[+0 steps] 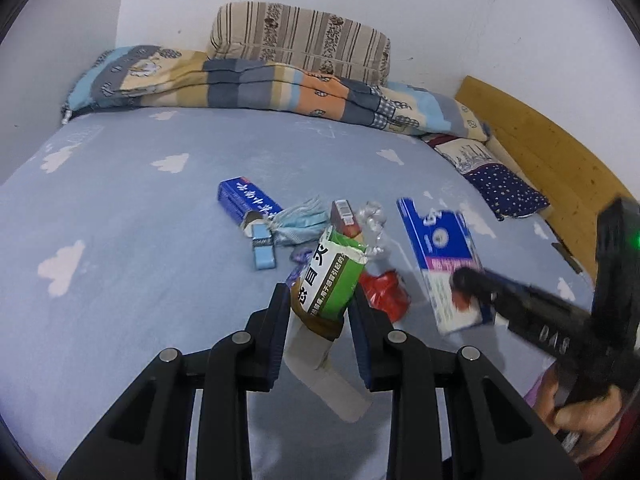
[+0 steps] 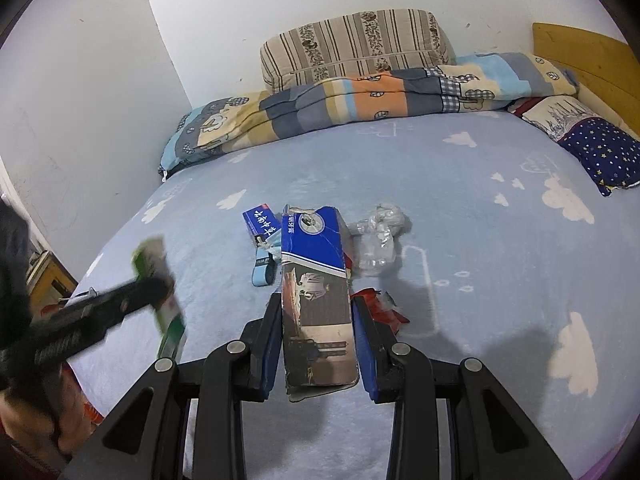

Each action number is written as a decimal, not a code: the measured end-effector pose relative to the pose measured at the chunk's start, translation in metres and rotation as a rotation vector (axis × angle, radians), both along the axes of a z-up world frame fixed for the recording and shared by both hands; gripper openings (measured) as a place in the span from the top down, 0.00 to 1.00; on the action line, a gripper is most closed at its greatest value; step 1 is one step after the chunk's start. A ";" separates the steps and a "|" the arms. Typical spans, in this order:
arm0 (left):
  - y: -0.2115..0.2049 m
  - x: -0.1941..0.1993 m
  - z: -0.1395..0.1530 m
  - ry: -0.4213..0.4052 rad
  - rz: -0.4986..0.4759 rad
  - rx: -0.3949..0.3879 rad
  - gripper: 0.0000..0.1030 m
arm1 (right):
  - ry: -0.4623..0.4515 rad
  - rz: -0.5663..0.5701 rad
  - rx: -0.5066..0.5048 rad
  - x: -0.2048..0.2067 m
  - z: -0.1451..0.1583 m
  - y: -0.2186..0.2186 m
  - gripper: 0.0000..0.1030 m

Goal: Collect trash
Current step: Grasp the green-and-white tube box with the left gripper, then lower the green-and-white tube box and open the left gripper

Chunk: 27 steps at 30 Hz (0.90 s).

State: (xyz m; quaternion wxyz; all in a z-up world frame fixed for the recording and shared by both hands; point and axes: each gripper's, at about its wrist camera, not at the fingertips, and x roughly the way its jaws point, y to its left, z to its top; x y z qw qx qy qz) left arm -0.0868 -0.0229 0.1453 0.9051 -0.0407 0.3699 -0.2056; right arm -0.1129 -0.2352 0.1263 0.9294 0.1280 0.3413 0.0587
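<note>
Green carton point(image 1: 332, 276) torn open, contents hidden.

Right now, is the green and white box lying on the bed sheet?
No, the left gripper holds the green and white box lifted above the bed sheet.

I am in a home bedroom. Before me lies a bed point(image 2: 460, 216) with cloud-print sheet, folded quilt point(image 2: 360, 100), striped pillow point(image 2: 356, 44) and wooden headboard point(image 2: 588, 60).

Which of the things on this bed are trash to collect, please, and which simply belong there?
Trash: green box in left gripper; large blue box in right gripper; small blue box; face mask; crumpled plastic; red wrapper.

Belongs: striped pillow; folded quilt; starry pillow.
</note>
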 end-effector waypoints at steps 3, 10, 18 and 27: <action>0.004 0.000 -0.007 -0.009 0.029 0.001 0.72 | 0.001 0.008 0.004 -0.001 0.000 0.003 0.66; 0.009 0.010 -0.018 0.018 0.042 0.000 0.72 | 0.007 0.040 -0.039 -0.002 -0.003 0.019 0.66; 0.007 0.005 -0.014 -0.018 0.051 0.035 0.72 | 0.010 0.055 -0.061 -0.002 -0.005 0.029 0.66; 0.005 0.002 -0.012 -0.047 0.062 0.066 0.72 | 0.008 0.049 -0.066 -0.004 -0.006 0.030 0.66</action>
